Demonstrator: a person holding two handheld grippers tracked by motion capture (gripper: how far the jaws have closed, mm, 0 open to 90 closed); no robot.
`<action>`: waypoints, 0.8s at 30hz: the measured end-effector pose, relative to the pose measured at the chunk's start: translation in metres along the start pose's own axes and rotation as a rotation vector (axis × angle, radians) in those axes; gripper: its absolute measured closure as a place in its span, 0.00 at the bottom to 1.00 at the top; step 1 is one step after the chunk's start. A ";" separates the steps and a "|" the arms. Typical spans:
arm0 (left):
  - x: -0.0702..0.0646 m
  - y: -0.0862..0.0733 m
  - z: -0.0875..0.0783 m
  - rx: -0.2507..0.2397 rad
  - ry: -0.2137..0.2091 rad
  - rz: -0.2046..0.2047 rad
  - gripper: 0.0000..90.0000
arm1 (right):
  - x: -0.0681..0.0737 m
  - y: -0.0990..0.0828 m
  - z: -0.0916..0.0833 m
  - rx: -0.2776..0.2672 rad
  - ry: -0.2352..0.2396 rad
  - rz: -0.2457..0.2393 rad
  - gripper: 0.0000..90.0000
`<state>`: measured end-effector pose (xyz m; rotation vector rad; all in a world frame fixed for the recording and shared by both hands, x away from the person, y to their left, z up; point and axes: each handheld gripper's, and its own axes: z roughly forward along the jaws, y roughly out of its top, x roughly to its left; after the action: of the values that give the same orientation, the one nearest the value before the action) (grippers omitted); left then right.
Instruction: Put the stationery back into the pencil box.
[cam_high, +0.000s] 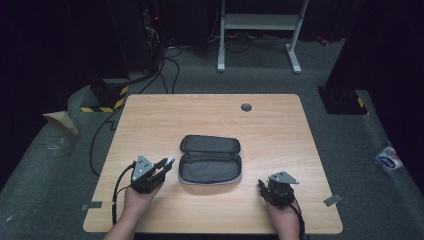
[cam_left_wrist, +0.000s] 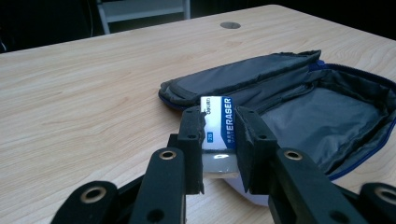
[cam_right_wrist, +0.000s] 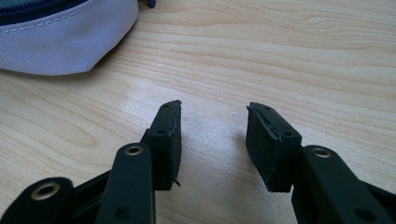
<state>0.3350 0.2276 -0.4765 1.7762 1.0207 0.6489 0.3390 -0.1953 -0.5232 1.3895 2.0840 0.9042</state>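
Observation:
An open grey pencil case (cam_high: 210, 160) lies flat at the middle of the wooden table (cam_high: 150, 120), its lid folded back. My left gripper (cam_high: 168, 163) is just left of the case, shut on a white eraser (cam_left_wrist: 217, 128) with a blue label; the case (cam_left_wrist: 308, 107) spreads right behind it. My right gripper (cam_high: 261, 186) rests near the table's front right, open, with bare wood between its fingers. Its own view has the gripper (cam_right_wrist: 214, 116) low over the table and the pale corner of the case (cam_right_wrist: 65, 42) at top left.
A round cable hole (cam_high: 246, 107) sits near the table's far edge. Beyond the table stand a white frame (cam_high: 260, 30) and dark equipment with cables (cam_high: 145, 45). Tape marks (cam_high: 332, 200) lie on the floor by the front corners.

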 end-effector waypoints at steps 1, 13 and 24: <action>-0.001 0.000 0.001 0.000 -0.001 0.001 0.81 | 0.000 0.000 0.000 0.001 0.000 0.000 0.61; -0.019 0.009 0.013 0.014 -0.044 0.012 0.81 | 0.000 0.000 0.000 0.001 0.000 0.003 0.61; -0.024 0.013 0.022 0.017 -0.049 -0.004 0.81 | 0.000 0.000 0.000 0.001 -0.001 0.003 0.61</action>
<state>0.3448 0.1940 -0.4732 1.7958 0.9989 0.5928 0.3385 -0.1951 -0.5232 1.3933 2.0828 0.9034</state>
